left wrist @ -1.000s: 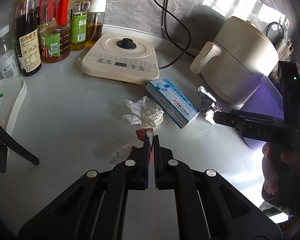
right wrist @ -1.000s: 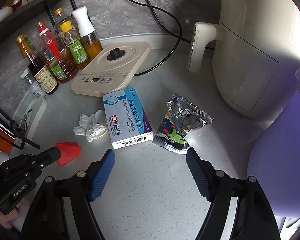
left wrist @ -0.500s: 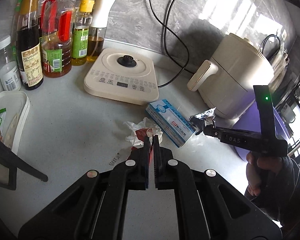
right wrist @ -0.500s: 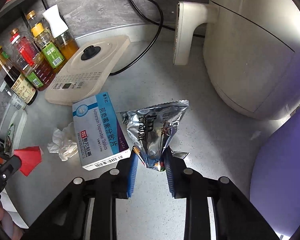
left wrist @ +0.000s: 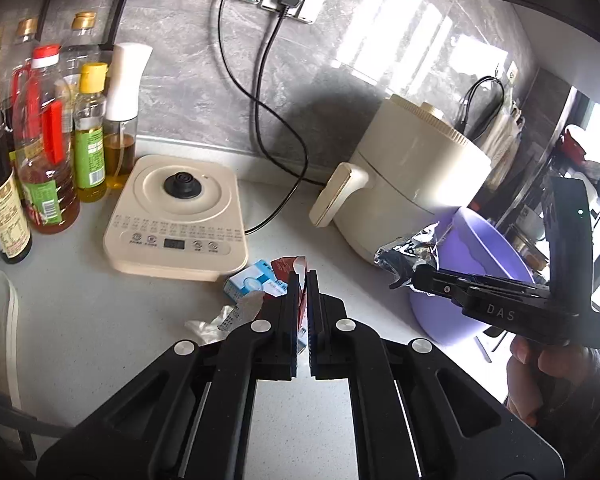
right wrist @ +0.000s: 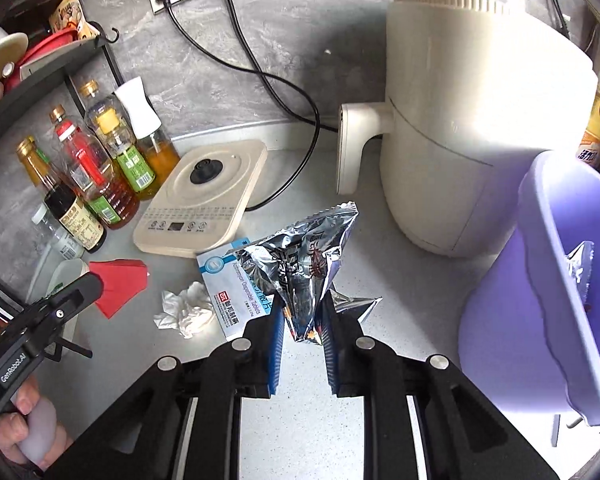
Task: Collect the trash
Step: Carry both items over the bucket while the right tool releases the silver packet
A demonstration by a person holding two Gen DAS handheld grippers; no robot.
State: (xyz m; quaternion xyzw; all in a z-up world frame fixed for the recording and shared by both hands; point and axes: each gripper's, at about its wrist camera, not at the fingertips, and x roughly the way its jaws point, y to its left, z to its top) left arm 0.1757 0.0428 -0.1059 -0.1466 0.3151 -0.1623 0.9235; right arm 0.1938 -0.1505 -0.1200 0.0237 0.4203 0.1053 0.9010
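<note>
Lifted since before, foil wrapper [right wrist: 306,264] pinched in right tool [right wrist: 300,322], beside purple bin [right wrist: 540,320]

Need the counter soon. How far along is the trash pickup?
Done: one foil scrap lies in the purple bin. In hand: the left gripper pinches a red wrapper; the right gripper holds a foil bag. Left: the tissue and pill box.

"DAS" on right claw [left wrist: 404,276]; "GenRobot.AI" on left claw [right wrist: 96,280]; box [right wrist: 236,280] perhaps "Dispersible Tablets".
</note>
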